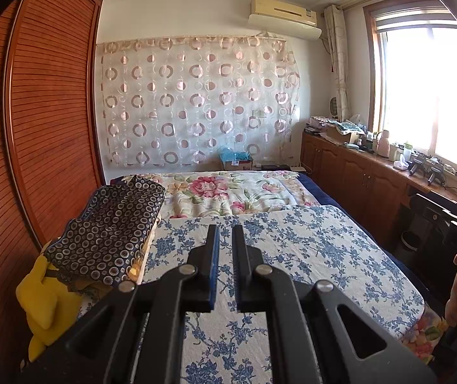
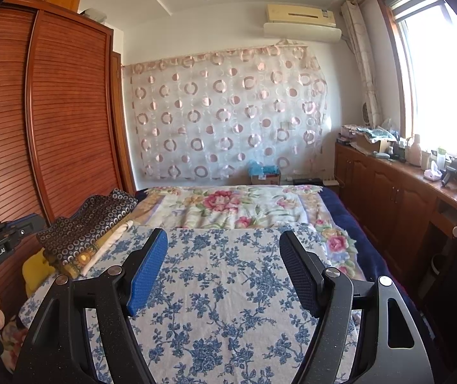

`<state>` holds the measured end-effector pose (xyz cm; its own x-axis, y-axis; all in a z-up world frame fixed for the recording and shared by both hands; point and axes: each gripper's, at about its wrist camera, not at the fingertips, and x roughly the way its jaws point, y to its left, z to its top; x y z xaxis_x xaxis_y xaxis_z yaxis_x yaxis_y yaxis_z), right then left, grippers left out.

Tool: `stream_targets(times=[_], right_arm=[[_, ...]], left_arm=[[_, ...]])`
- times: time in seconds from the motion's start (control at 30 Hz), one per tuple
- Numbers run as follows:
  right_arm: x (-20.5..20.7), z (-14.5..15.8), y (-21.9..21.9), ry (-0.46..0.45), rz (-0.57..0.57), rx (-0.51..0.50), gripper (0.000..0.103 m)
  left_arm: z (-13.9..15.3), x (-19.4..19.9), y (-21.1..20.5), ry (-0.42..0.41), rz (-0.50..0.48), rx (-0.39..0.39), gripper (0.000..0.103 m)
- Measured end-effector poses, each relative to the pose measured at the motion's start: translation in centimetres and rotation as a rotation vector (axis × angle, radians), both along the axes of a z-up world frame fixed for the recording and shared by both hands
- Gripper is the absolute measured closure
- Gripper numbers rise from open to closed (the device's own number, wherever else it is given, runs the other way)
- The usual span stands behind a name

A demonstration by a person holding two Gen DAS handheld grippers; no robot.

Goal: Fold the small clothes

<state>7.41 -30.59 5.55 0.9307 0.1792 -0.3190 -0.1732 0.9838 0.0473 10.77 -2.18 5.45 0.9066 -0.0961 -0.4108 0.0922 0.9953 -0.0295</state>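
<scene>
A: Item one, the bed (image 1: 308,188). Floral quilt (image 1: 228,192) at the far end, a blue-and-white flowered cloth (image 1: 292,249) spread flat over the near half.

B: Entered. The clothes?

A: Folded pile (image 1: 113,233) on the left edge of the bed, just beside the flowered cloth; the top piece is dark with small rings. Under it, yellowish and white layers show at the edge. A yellow item (image 1: 43,297) lies against the pile's near side, low by the wardrobe.

B: Left hand-held gripper (image 1: 225,233)?

A: Jaws drawn nearly together, only a narrow slit between them, nothing in it. It hangs over the flowered cloth, to the right of the pile and clear of it.

B: Right hand-held gripper (image 2: 223,240)?

A: Jaws wide apart, blue pads (image 2: 147,272) facing each other, nothing between them. Also above the flowered cloth, touching nothing.

B: Surroundings?

A: Slatted wooden wardrobe (image 1: 46,112) tight along the bed's left side, close behind the pile. Ring-patterned curtain (image 1: 196,102) on the far wall, air conditioner (image 1: 284,16) above it. On the right, a wooden cabinet run (image 1: 356,172) under the window (image 1: 433,89), its top crowded with bottles and boxes.

B: Open room?

A: The flowered cloth is bare ahead of both grippers. A narrow aisle runs between the bed's right edge and the cabinets.
</scene>
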Motion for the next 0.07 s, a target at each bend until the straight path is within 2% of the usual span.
stream_targets(times=[0.07], right_arm=[[0.01,-0.06,0.01,0.001,0.001,0.002,0.029]], left_arm=[[0.32,-0.06,-0.05,-0.003,-0.002,-0.002,0.098]])
